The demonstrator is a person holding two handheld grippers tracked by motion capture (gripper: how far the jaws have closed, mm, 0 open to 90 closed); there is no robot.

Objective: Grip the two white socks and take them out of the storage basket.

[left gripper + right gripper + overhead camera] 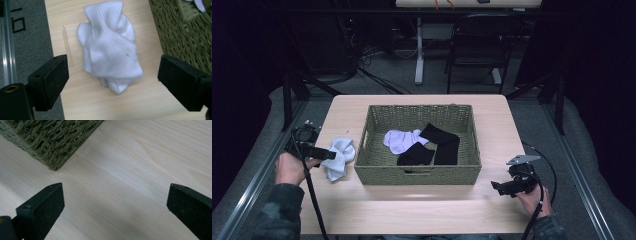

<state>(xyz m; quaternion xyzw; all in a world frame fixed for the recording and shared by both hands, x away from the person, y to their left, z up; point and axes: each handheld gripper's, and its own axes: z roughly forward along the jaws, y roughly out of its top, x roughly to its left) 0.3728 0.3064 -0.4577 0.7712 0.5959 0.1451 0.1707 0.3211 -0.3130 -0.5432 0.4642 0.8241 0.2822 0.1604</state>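
A pale wood-grain counter (412, 210) fills the middle of the high view, and a rectangular basket (418, 175) of olive woven cord sits at its centre, long side running left to right. Inside lie soft, limp socks: a white one (399, 140) bunched at centre-left and two black ones (439, 145) folded beside it, one slanting from upper left to lower right.

Left of the basket, just beside its wall, a crumpled white sock (339, 157) lies on the counter. In the left gripper view it is a ribbed, knitted bundle (110, 50) with its cuff at the top of the frame and its long axis running top to bottom, slightly tilted — the basket weave (185, 37) shows at the right edge.

The left tongs (112, 80) stand wide open, their flat black blocks on either side of the sock, gripping nothing. The right tongs (115, 207) — at lower right in the high view (507, 187) — are also spread wide and empty over bare counter, with a basket corner (55, 142) at upper left.
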